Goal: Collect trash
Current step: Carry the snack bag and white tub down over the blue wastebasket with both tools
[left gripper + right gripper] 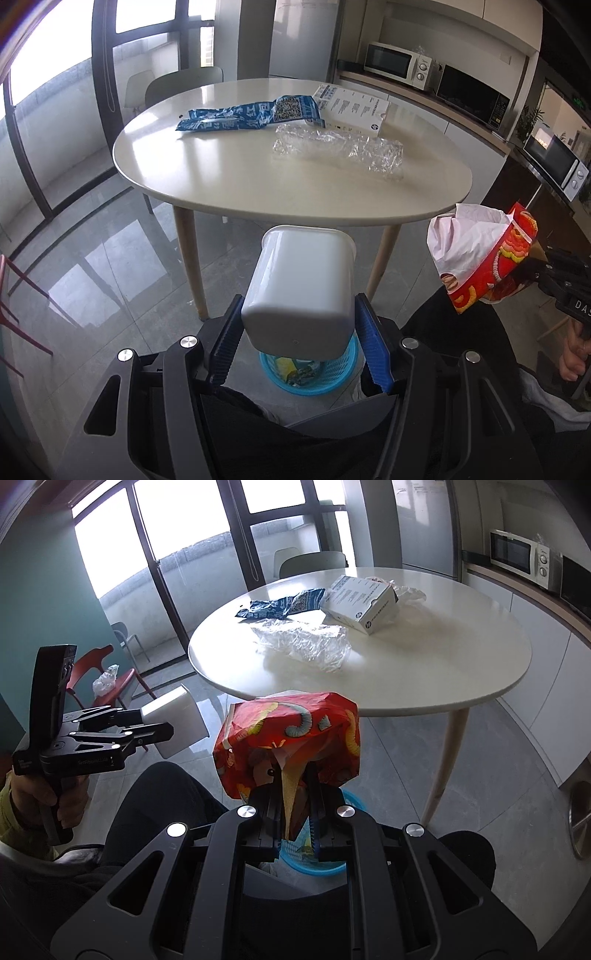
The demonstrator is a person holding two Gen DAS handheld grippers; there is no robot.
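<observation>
My left gripper [297, 325] is shut on a white plastic tub [301, 286], its blue pads pressing both sides. Below the tub stands a blue mesh basket [338, 373] on the floor with wrappers inside. My right gripper [295, 805] is shut on a crumpled red snack bag [291, 738], held above the same blue basket [325, 867]. The red bag [487, 258] also shows at the right of the left wrist view. The tub [177, 720] shows at the left of the right wrist view. On the round table [229, 177] lie a blue wrapper [251, 114] and clear plastic film [340, 147].
A white printed box [362, 602] rests at the table's far side. A red chair [110, 679] carrying crumpled plastic stands by the window. The person's dark-trousered legs [166, 797] flank the basket. Microwaves [397, 64] line the counter on the right.
</observation>
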